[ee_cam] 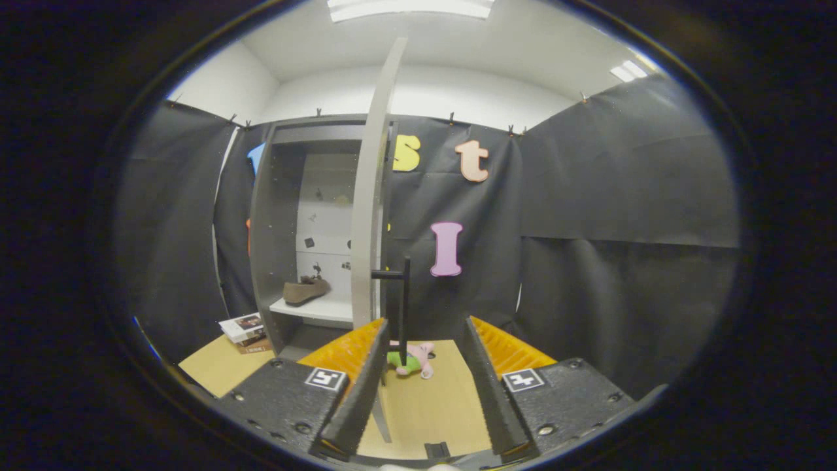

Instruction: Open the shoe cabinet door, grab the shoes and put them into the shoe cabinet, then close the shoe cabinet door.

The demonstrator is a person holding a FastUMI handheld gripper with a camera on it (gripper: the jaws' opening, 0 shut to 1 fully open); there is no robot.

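We hold the gripper (425, 333) level and pointing straight forward, its two fingers (356, 386) spread wide apart. Nothing is pressed between them; the gap stands open, both fingers reaching forward side by side.

open door (374, 196) edge-on before tongs (425, 340), handle (404, 307) between fingers, shelf opening beyond
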